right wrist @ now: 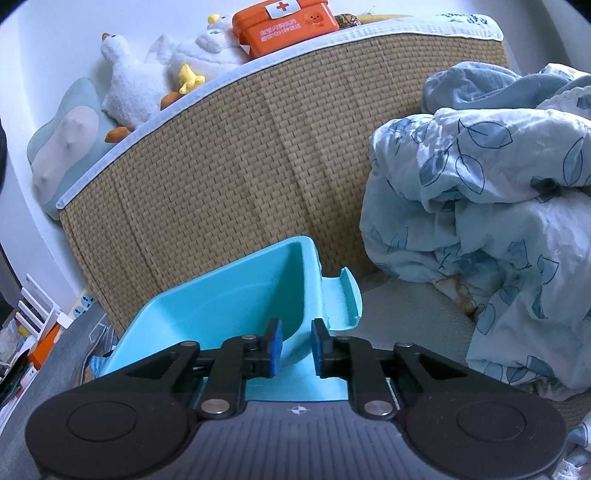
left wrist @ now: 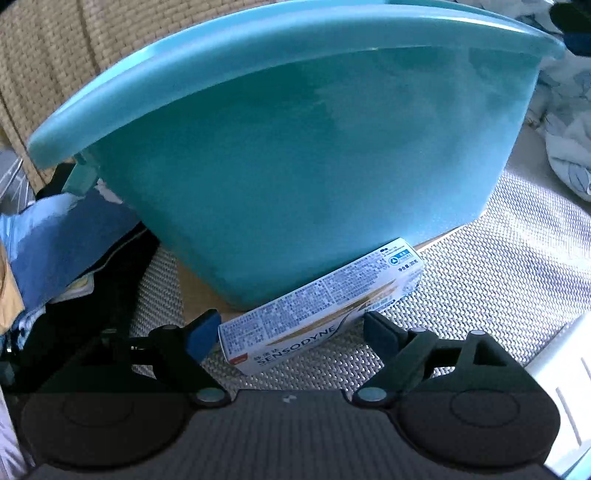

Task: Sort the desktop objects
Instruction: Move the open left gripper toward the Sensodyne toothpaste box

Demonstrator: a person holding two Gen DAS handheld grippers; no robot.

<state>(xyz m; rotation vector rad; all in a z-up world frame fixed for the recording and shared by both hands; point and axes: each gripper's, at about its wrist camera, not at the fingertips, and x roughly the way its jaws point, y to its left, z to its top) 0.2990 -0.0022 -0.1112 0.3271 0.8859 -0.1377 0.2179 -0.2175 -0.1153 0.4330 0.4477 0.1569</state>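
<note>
A Sensodyne toothpaste box, white with blue print, lying flat on a pale woven mat, its long side slanting from near left to far right and its far edge touching the base of a turquoise plastic bin. Left gripper low over the mat, jaws spread wide on either side of the box's near end, blue pads just beside the carton but not clamped on it. Bin wall filling most of the left wrist view, rim flaring outward at the top. Blue and dark items heaped to the left of the bin, too jumbled to identify.

In the right wrist view, right gripper at the bin's near right corner, jaws narrowly apart with the rim standing between the blue pads; whether they pinch it cannot be told. Bin interior showing bare turquoise. Beyond it, a brown woven mat upright against the wall, with white plush ducks and an orange first-aid tin along the ledge above. A leaf-print blue quilt bunched up at right.
</note>
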